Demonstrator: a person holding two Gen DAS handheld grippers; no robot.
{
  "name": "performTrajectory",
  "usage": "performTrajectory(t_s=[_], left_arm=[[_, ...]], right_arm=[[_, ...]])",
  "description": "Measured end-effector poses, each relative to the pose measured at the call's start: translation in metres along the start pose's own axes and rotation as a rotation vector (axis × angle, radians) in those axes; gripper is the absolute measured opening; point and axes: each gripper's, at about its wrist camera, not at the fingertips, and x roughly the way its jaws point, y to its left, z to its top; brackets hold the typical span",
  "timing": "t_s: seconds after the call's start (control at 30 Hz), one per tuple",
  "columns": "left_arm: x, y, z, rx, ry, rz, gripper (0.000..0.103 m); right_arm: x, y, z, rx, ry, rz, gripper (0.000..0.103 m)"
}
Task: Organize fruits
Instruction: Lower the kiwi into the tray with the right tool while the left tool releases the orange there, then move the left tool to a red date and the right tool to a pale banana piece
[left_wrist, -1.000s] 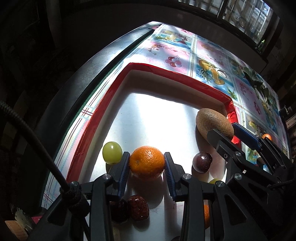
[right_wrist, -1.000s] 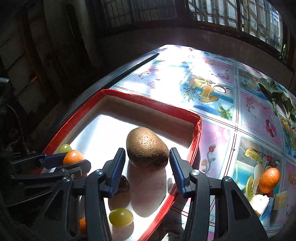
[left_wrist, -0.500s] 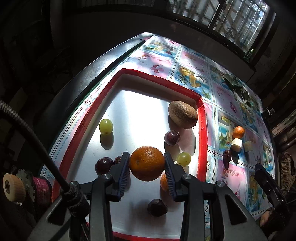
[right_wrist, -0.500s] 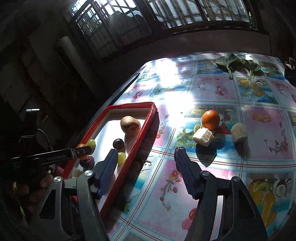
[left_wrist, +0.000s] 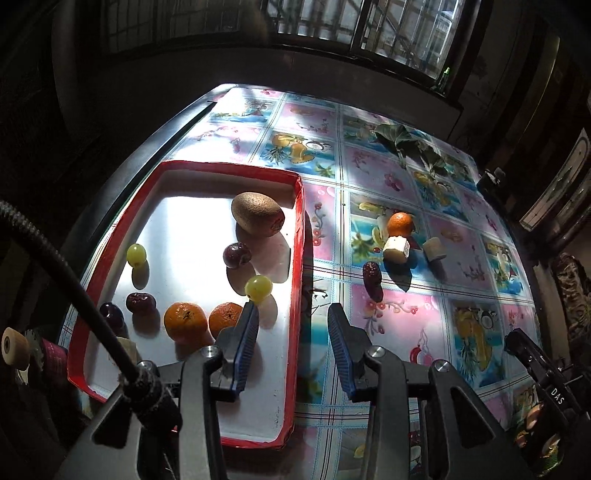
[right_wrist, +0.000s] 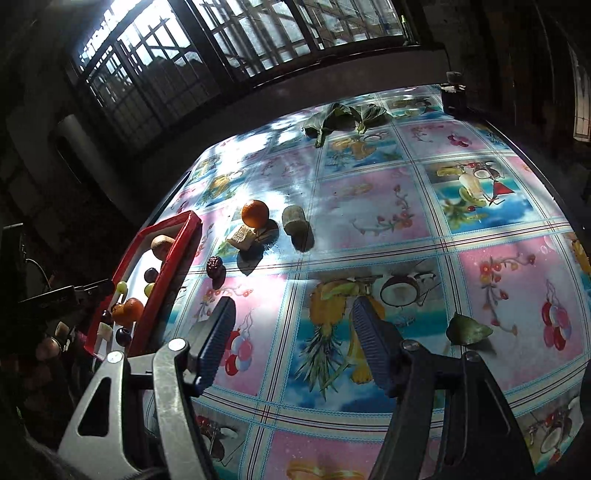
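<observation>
A red-rimmed tray (left_wrist: 298, 236) holds a kiwi (left_wrist: 257, 214), two oranges (left_wrist: 184, 322), two green grapes (left_wrist: 258, 288), a cherry (left_wrist: 236, 255) and dark dates (left_wrist: 140, 302). On the tablecloth outside lie an orange (left_wrist: 399, 224), a dark date (left_wrist: 371, 274) and two pale fruit chunks (left_wrist: 396, 249). My left gripper (left_wrist: 291, 321) is open and empty above the tray's right rim. My right gripper (right_wrist: 293, 325) is open and empty over the tablecloth, right of the tray (right_wrist: 168, 266); the loose orange (right_wrist: 255, 213) and date (right_wrist: 214, 266) lie ahead of it.
Green leaves (right_wrist: 341, 118) lie at the table's far edge, and one leaf (right_wrist: 467, 329) lies near my right gripper's right finger. A dark jar (right_wrist: 454, 96) stands at the far right corner. The table's left edge runs beside the tray.
My left gripper let go of the orange, which now lies in the tray, and drew back to the right. My right gripper pulled away from the kiwi, out over the tablecloth.
</observation>
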Motion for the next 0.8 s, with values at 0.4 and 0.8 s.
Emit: performTrajectory(t_s=[0.4, 0.8], left_arm=[[0.016, -0.047, -0.010, 0.090, 0.043, -0.008, 0.041], [0.035, -0.063, -0.009, 0.092, 0.086, -0.017, 0.041]], right_arm=[[-0.004, -0.019, -0.005, 0.017, -0.011, -0.012, 0.067], [0.016, -0.015, 0.011, -0.018, -0.004, -0.009, 0.066]])
